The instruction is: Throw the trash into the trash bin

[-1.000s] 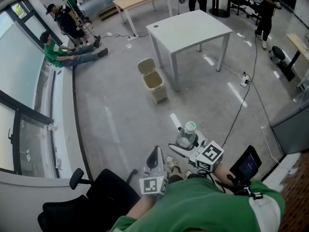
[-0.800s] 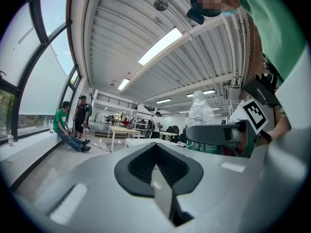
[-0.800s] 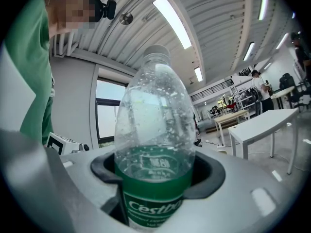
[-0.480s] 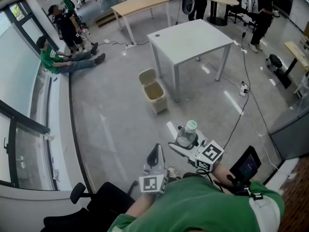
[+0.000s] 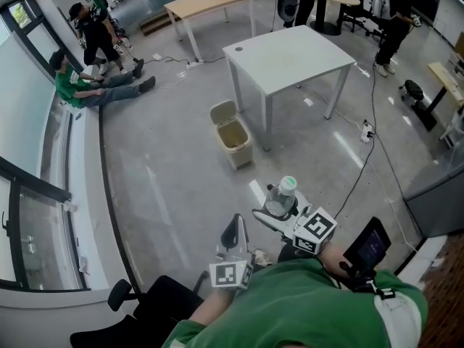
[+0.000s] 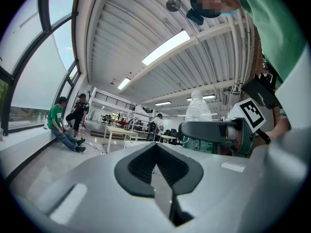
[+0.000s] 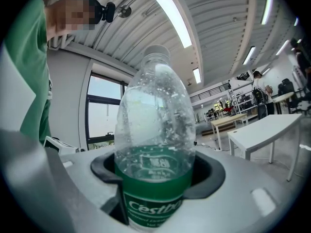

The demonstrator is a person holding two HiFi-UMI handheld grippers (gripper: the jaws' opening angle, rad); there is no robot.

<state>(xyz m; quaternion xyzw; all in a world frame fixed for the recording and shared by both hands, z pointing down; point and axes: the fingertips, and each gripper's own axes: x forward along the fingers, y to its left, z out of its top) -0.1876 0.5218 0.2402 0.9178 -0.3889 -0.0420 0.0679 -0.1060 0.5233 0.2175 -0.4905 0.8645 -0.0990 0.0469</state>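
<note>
My right gripper [image 5: 275, 214] is shut on a clear plastic bottle [image 5: 281, 199] with a green label and a white cap, held upright near my body. In the right gripper view the bottle [image 7: 154, 149] fills the space between the jaws. My left gripper [image 5: 233, 232] is shut with nothing in it, just left of the right one; its closed jaws meet at the middle of the left gripper view [image 6: 156, 165]. A beige trash bin [image 5: 232, 133] with its lid flipped up stands on the floor ahead, beside the white table [image 5: 288, 55].
A wooden table [image 5: 206, 2] stands further back. Two people [image 5: 90, 60] are by the window wall at far left, others stand at the back right [image 5: 395, 13]. A cable [image 5: 370, 147] runs across the floor on the right. A black office chair [image 5: 145, 307] is at my lower left.
The view has shifted slightly forward, so the bin and white table sit a little closer. Both grippers hold their pose and the bottle stays gripped.
</note>
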